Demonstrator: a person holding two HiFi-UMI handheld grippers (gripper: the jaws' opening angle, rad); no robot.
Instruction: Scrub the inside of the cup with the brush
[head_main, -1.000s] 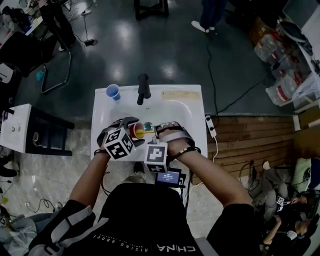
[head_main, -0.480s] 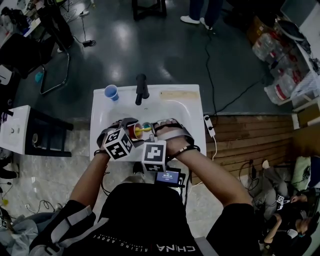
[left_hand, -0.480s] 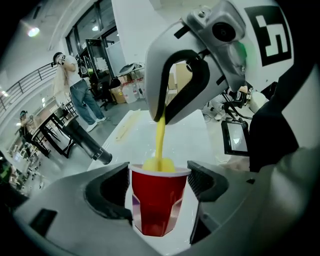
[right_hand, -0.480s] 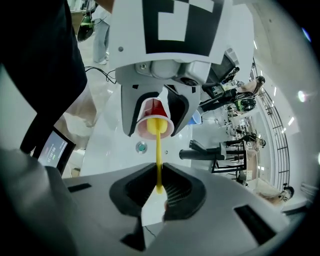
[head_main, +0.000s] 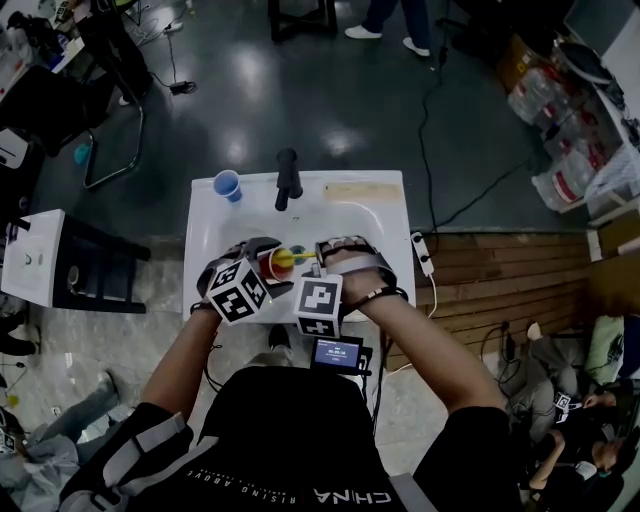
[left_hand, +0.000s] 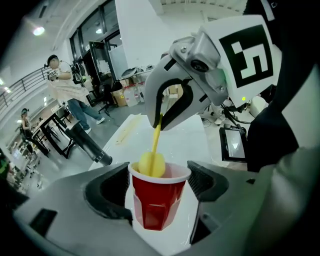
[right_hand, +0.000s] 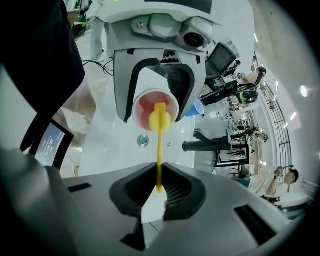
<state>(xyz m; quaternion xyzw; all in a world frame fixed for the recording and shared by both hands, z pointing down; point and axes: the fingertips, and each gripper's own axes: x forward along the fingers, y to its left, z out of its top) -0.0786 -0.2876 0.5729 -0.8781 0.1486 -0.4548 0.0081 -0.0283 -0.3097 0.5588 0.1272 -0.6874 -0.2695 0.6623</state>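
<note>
Left gripper view shows the left tool (left_hand: 160, 186) clenched on the red cup (left_hand: 157, 207), upright between its jaws. The right tool (right_hand: 159, 189) pinches the handle of the yellow brush (right_hand: 159, 142), whose head sits at the cup mouth just ahead. Scrubbing seems in hand; next the head should probably go deeper and rub the wall.

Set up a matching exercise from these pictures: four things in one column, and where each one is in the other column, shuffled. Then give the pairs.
Things
1. red cup
2. yellow brush
3. blue cup
4. black faucet

Places
A. back left corner of the sink
B. handle clamped in the right gripper
C. middle of the sink's back edge
D. held by the left gripper

Pairs: 1-D, 2-B, 3-A, 4-C
</note>
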